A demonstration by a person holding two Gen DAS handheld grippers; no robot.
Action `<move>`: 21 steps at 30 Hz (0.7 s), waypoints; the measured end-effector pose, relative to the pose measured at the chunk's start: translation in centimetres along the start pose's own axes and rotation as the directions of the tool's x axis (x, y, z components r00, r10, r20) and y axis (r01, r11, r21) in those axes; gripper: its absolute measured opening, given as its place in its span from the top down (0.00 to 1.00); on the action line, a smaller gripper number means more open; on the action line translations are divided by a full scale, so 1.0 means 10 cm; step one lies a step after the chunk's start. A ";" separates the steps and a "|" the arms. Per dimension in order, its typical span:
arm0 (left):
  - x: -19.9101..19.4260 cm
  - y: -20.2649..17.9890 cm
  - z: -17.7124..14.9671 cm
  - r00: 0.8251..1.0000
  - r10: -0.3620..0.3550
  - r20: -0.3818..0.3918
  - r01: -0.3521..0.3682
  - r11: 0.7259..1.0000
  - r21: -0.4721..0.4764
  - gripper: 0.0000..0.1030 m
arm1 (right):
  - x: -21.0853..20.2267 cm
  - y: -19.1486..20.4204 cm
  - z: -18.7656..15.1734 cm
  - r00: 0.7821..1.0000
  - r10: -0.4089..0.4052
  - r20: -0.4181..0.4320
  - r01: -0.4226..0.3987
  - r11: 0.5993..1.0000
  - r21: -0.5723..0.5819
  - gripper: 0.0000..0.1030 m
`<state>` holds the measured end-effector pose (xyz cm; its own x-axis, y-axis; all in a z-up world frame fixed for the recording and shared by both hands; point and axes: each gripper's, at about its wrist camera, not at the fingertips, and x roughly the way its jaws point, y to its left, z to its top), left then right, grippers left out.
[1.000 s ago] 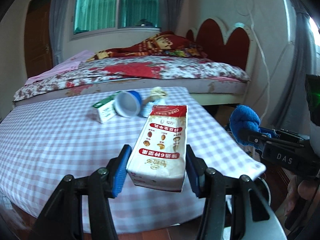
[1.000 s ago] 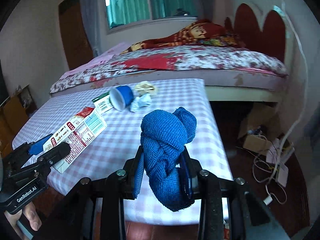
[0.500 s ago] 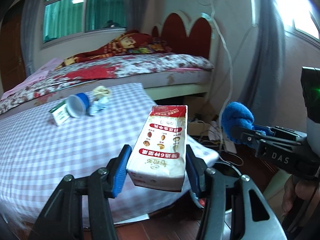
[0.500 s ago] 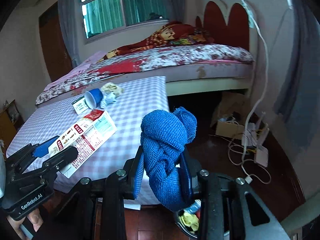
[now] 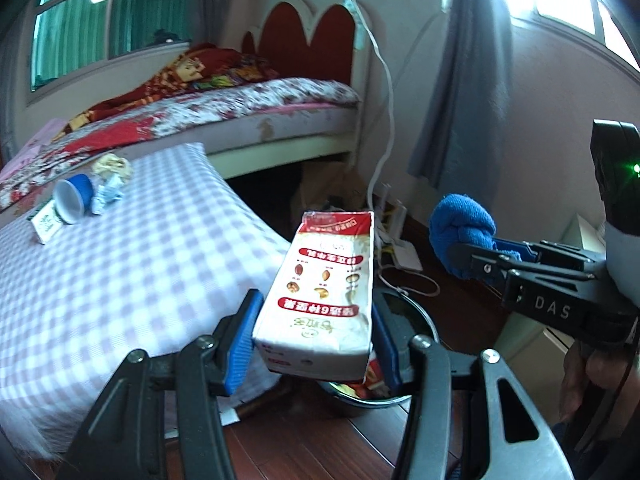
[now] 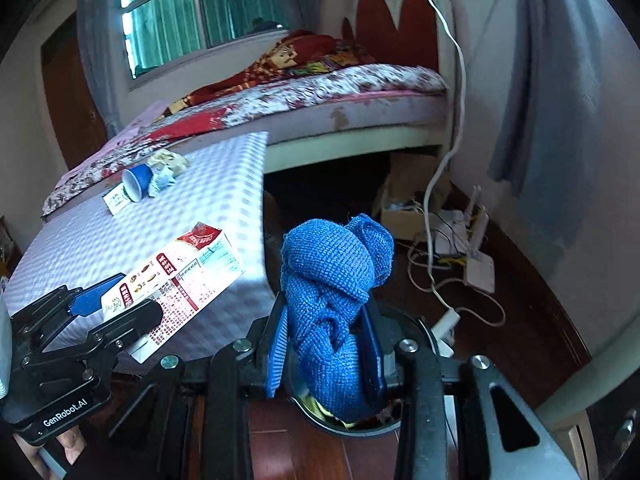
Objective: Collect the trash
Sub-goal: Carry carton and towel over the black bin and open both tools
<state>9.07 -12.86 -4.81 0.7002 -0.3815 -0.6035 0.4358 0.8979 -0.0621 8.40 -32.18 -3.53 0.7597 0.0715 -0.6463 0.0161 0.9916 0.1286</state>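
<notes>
My left gripper (image 5: 314, 338) is shut on a white and red carton (image 5: 324, 292) and holds it over a round dark trash bin (image 5: 416, 320) on the floor. The carton also shows in the right wrist view (image 6: 176, 280). My right gripper (image 6: 326, 344) is shut on a balled blue cloth (image 6: 332, 284), above the same bin (image 6: 416, 336). The cloth also shows at the right of the left wrist view (image 5: 460, 232). On the checked table (image 5: 120, 280) lie a blue paper cup (image 5: 72, 200), a small green and white box (image 5: 46, 222) and crumpled papers (image 5: 110, 180).
A bed (image 5: 224, 108) with a red headboard stands behind the table. White cables, a router and a cardboard box (image 6: 404, 208) lie on the wooden floor by the wall. A blue-grey curtain (image 5: 460, 80) hangs at the right.
Both grippers have swung right, off the table and down towards the floor. The trash bin has come into view under the carton and the cloth. Both grips are unchanged.
</notes>
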 end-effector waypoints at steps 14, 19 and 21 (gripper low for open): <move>0.46 -0.36 -0.33 0.989 -0.070 -0.128 0.070 0.998 -0.006 0.49 | 0.32 -0.47 -0.44 0.991 -0.002 -0.131 0.003 1.000 0.010 0.66; 0.68 -0.35 -0.41 0.981 -0.080 -0.176 0.075 0.997 -0.037 0.49 | 0.52 -0.58 -0.55 0.985 0.005 -0.173 -0.001 1.000 0.023 0.65; 0.76 -0.34 -0.44 0.978 -0.082 -0.193 0.076 0.996 -0.042 0.49 | 0.62 -0.60 -0.58 0.981 0.005 -0.193 -0.001 1.000 0.021 0.65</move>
<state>10.43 -17.89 -12.73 0.5393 -0.4044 -0.7386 0.4634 0.8749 -0.1406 9.21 -37.10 -12.65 0.6204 0.0962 -0.7784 0.0286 0.9890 0.1450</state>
